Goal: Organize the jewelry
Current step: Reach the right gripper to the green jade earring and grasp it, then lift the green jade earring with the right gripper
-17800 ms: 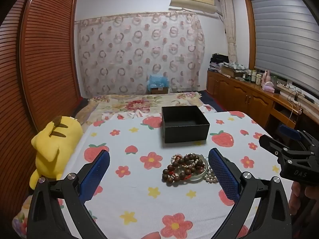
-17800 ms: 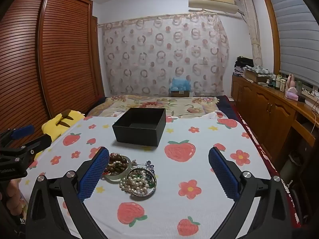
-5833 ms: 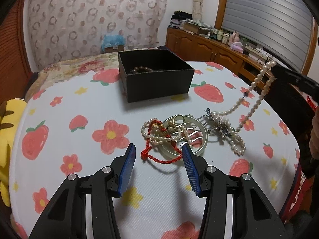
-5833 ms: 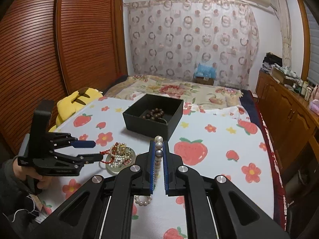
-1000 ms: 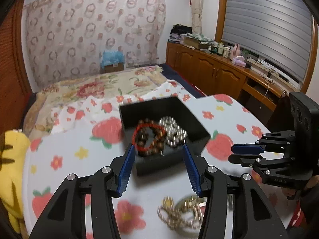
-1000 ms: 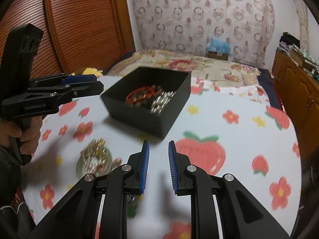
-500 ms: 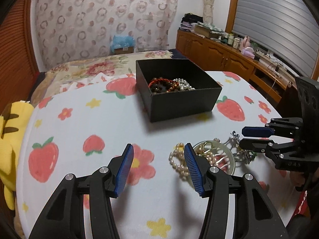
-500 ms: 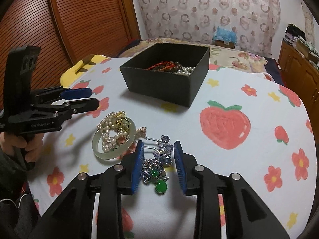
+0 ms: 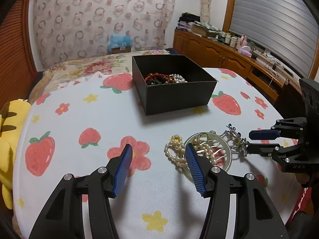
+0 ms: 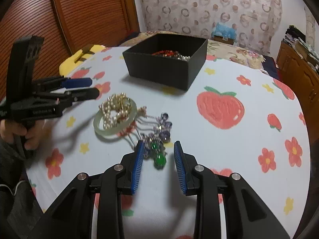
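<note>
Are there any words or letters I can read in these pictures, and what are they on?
"DA" plus a blurred last character: pale letters on the right gripper body, seen in the left wrist view.
White lettering on the left gripper body, seen in the right wrist view: too blurred to read.
Nothing readable on the black box or the strawberry tablecloth.

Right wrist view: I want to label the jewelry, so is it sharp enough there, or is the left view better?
Right wrist view: motion blur smears the green-stone piece between the open right tongs and the pearls. Left wrist view: sharp; pearls and black box are crisp, edges bent by the fisheye.
</note>
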Demonstrator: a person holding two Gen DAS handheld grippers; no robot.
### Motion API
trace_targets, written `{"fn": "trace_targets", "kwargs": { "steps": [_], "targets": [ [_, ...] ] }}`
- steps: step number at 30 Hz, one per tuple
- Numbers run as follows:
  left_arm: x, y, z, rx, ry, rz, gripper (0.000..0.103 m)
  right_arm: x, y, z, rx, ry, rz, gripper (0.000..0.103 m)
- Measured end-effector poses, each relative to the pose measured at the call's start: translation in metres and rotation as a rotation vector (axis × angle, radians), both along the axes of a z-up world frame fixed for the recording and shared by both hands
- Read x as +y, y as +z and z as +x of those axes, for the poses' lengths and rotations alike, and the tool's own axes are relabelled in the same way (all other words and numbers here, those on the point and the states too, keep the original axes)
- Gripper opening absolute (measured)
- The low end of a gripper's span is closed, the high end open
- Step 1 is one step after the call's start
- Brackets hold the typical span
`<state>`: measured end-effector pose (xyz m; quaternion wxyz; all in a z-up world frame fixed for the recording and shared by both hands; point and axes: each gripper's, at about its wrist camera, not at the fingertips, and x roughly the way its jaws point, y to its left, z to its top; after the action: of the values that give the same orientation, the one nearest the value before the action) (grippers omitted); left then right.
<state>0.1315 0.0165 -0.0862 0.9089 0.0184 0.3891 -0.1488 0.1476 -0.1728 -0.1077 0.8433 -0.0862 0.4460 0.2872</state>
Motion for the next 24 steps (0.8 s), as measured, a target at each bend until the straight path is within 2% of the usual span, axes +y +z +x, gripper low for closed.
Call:
{"fn": "trace_targets", "kwargs": {
  "steps": [4,8,14,24],
  "targets": [
    [0.0,0.0,0.0,-0.002,0.003,-0.004,0.053,0.001,-0.005,0.0,0.019,0.013,-0.003,0.033],
    [0.0,0.001,0.0,-0.003,0.003,-0.005,0.054,0.004,-0.005,-0.004,0.018,0.038,-0.008,0.013],
    [0.0,0.001,0.0,-0.003,0.003,-0.006,0.054,-0.002,0.003,-0.01,-0.006,0.039,-0.001,0.013],
    [-0.003,0.01,-0.007,-0.02,0.001,-0.006,0.054,-0.018,0.043,-0.002,-0.116,-0.016,0.069,0.013]
  ]
}}
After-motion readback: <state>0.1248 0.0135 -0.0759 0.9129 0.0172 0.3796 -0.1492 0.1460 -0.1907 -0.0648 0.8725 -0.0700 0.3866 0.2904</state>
